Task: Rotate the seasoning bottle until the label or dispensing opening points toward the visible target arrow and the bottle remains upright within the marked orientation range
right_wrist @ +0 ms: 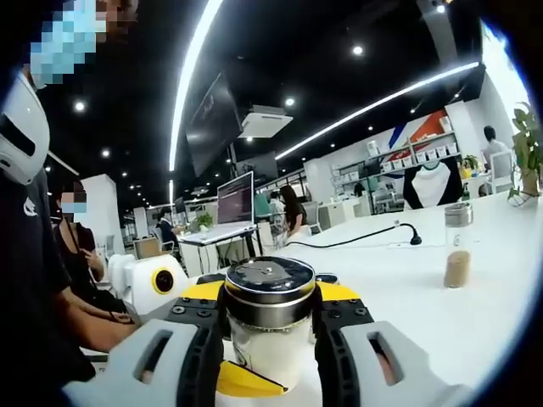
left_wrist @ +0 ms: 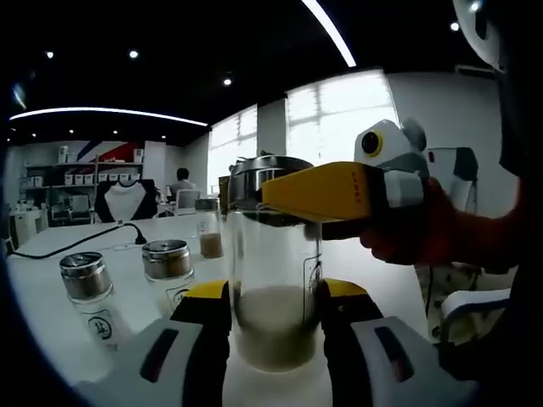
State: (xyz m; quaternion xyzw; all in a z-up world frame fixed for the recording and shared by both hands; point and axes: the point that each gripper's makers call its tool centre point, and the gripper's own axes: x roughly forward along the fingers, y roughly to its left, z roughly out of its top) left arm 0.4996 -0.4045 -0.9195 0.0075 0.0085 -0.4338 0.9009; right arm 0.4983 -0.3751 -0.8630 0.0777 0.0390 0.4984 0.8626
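The seasoning bottle [left_wrist: 273, 297] stands upright on the white desk [left_wrist: 51, 305], a clear glass jar with pale powder in its lower part and a metal cap [right_wrist: 270, 284]. The left claw [left_wrist: 273, 312] grips it low down, its yellow-tipped jaws pressed against the glass on either side. The right claw [right_wrist: 270, 326] holds it higher up, jaws closed around the neck just under the cap; from the left gripper view this claw reaches in from the right across the top of the bottle.

No target arrow or marked range can be made out on the desk, and the bottle's label is not readable here, so how far the turn has gone cannot be told. Judging by the double grip, the rotation is probably in hand rather than finished; both claws have yet to let go.

Beside the bottle stand two shorter jars [left_wrist: 168, 267] with metal caps, and another jar [right_wrist: 458, 246] with brown powder stands well apart. A black cable [left_wrist: 76, 244] trails over the desk.
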